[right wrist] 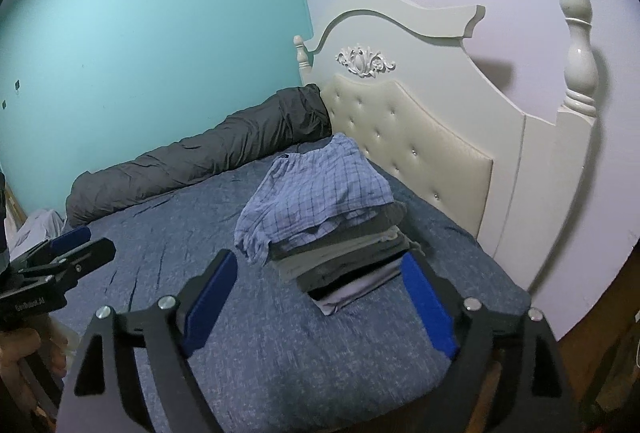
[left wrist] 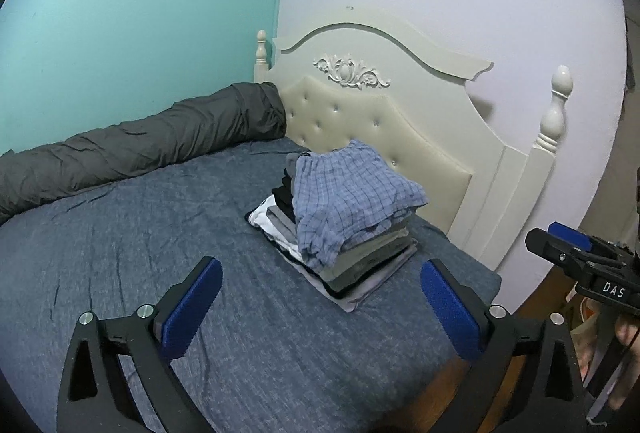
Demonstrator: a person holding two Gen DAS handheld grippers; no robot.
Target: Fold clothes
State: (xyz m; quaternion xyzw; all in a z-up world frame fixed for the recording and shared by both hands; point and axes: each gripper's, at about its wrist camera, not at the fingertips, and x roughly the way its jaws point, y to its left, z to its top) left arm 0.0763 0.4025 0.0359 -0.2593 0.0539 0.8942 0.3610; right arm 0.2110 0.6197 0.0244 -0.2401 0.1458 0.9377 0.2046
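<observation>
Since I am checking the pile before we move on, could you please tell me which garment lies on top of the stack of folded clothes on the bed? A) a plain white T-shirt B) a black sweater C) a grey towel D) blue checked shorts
D: the blue checked shorts lie on top of the stack of folded clothes, above its grey, black and white layers.

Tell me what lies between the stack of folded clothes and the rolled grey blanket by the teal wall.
Only bare blue bedsheet lies between the clothes stack and the grey blanket. Both wrist views show that stretch bare.
</observation>
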